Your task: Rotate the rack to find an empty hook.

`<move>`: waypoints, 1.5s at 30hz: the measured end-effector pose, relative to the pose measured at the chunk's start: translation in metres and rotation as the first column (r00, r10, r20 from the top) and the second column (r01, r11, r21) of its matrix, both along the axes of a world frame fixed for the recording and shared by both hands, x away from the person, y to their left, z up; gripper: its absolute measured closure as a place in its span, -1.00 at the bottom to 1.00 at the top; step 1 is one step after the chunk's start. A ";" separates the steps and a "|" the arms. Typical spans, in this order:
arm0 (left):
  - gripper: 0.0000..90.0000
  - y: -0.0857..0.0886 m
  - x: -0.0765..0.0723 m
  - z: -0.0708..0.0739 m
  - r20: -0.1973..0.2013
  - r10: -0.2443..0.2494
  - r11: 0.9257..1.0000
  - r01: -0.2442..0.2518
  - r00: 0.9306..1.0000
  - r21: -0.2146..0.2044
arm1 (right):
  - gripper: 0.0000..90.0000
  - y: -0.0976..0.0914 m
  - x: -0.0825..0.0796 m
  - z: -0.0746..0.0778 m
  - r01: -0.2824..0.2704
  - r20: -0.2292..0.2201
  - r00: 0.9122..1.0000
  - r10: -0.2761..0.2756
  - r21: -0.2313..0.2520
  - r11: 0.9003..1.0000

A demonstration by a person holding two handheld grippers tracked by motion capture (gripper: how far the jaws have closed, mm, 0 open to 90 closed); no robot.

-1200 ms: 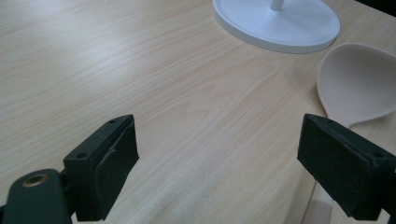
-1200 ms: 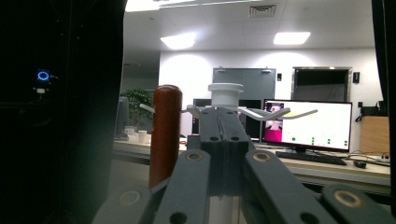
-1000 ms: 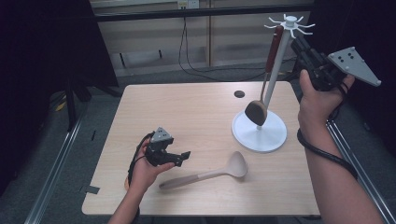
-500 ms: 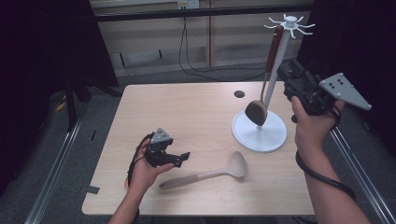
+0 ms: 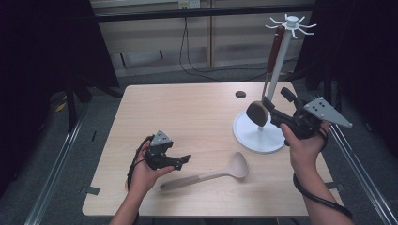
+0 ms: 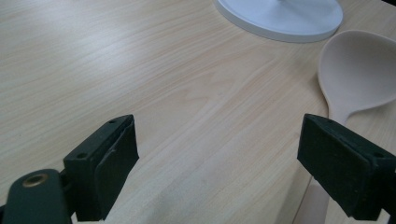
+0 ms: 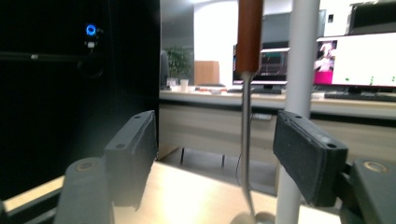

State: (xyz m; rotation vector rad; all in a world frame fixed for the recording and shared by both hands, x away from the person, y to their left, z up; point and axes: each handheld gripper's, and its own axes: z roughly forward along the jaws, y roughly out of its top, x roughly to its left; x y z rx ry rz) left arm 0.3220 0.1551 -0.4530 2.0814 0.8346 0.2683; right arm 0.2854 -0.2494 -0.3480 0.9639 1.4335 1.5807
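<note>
Right claw (image 5: 271, 108) has just been opening, jaws wide by the hung ladle (image 5: 267, 79), probably released; left claw (image 6: 219, 154) gapes beside the beige spoon (image 5: 209, 174).

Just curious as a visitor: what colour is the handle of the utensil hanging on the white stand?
Reddish brown handle, above a thin metal shank; the right gripper view shows it best.
</note>
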 end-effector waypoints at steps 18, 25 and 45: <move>-0.52 0.018 -0.012 -0.002 -0.063 0.036 0.999 -0.037 0.997 -0.010 | -0.54 0.027 0.007 -0.036 -0.103 -0.086 0.991 0.099 -0.038 0.994; -0.27 0.030 -0.019 -0.004 -0.093 0.058 0.998 -0.057 0.994 0.017 | -0.55 0.041 0.015 -0.047 -0.151 -0.122 0.982 0.144 -0.049 0.987; -0.17 0.046 -0.036 -0.012 -0.133 0.058 0.997 -0.049 0.989 0.067 | -0.55 0.071 0.027 -0.060 -0.274 -0.174 0.950 0.260 -0.062 0.960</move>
